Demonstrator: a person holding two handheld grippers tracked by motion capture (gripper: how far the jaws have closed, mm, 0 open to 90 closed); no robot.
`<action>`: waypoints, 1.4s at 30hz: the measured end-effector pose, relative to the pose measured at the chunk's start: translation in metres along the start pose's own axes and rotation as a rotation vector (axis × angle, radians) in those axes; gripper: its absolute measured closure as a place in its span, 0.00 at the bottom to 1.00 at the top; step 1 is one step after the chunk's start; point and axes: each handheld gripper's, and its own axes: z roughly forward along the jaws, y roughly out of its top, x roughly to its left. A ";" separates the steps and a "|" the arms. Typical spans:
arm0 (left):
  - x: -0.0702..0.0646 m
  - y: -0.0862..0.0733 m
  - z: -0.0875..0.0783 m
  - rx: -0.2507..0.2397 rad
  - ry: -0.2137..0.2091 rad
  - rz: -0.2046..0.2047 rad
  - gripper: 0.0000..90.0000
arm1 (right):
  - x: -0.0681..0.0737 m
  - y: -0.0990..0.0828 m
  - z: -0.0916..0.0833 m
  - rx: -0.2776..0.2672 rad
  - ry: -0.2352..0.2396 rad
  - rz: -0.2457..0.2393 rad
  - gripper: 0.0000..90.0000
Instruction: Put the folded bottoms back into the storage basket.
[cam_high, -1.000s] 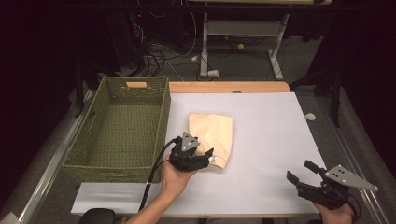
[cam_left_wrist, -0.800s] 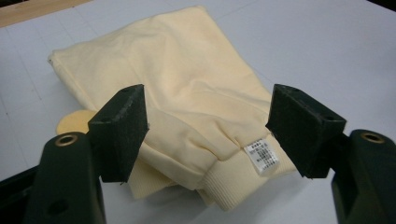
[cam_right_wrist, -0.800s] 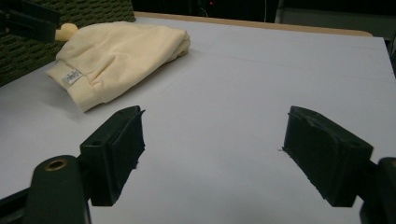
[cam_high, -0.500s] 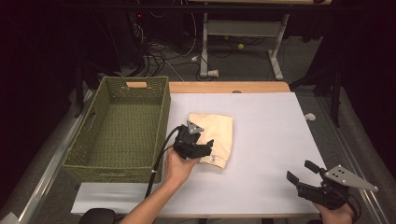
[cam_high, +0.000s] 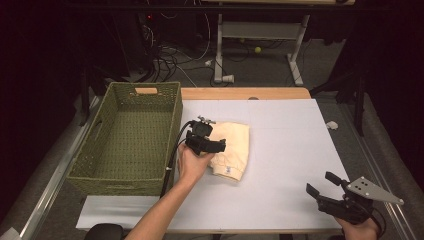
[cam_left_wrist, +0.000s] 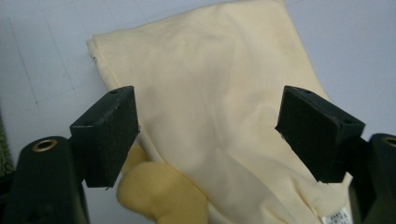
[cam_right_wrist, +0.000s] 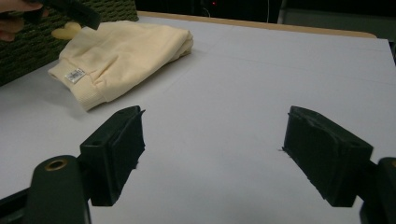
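A folded cream garment (cam_high: 236, 142) lies on the white table (cam_high: 295, 150), its white label (cam_high: 227, 169) near the front hem. My left gripper (cam_high: 220, 146) hovers over the garment's left side. Its jaws have just been opening and stand wide. In the left gripper view (cam_left_wrist: 210, 135) the garment (cam_left_wrist: 210, 84) lies below and between the pads without touching them. My right gripper (cam_high: 318, 182) rests at the table's front right corner, open and empty. The right gripper view (cam_right_wrist: 210, 149) shows bare table between its jaws and the garment (cam_right_wrist: 126, 46) farther off.
A green woven basket (cam_high: 172, 120) stands on the left part of the table, next to the garment, with nothing visible inside. A small white scrap (cam_high: 331, 125) lies at the table's right edge. Cables and a desk frame are on the floor beyond.
My left gripper has moved away from the front edge, up over the garment, and its jaws have spread wider. The right gripper has not moved.
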 end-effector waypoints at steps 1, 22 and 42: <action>0.001 0.003 0.002 0.010 0.002 -0.003 0.21 | 0.000 0.000 0.000 0.000 -0.001 0.001 0.24; 0.026 0.007 0.046 0.205 -0.051 -0.086 0.19 | 0.000 0.000 0.000 0.003 0.008 0.002 0.24; 0.023 -0.003 0.053 0.224 -0.216 -0.086 0.39 | -0.001 0.000 0.001 0.011 0.009 0.003 0.24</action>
